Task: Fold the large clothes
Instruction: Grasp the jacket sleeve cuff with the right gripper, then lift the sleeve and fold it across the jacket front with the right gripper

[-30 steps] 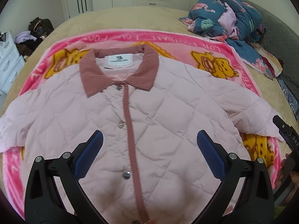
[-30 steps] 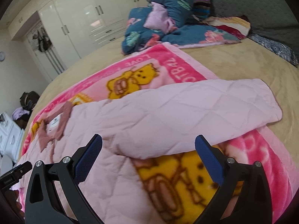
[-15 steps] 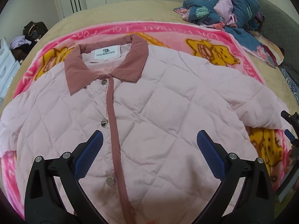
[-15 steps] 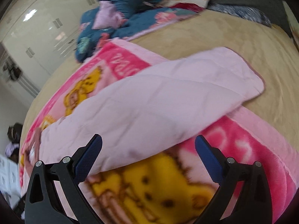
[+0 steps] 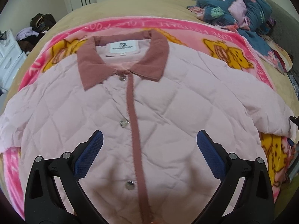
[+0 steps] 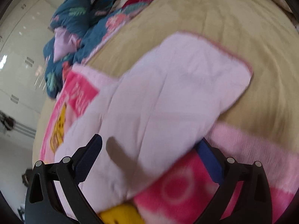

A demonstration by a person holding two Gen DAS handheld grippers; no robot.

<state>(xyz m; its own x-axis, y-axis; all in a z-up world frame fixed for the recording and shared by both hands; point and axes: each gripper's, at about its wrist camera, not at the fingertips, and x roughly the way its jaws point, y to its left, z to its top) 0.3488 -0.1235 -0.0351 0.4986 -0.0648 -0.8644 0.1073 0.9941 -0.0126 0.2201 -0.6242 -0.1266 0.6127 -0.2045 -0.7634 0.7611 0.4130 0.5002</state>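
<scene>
a pink quilted jacket (image 5: 149, 115) lies buttoned and face up on a cartoon-print pink blanket (image 5: 220, 37) spread over the bed (image 5: 130, 7), its right sleeve (image 6: 168, 97) reaching past the blanket's edge onto the tan cover. the left tool (image 5: 149, 149) hovers wide open over the jacket's front holding nothing, while the right tool (image 6: 149, 155) is also spread wide, its fingers either side of the sleeve, though the blur there makes contact hard to judge. the padding looks light, soft and puffy, likely to spring back, so pinching the thinner cuff (image 6: 231, 63) or a seam edge seems best.
</scene>
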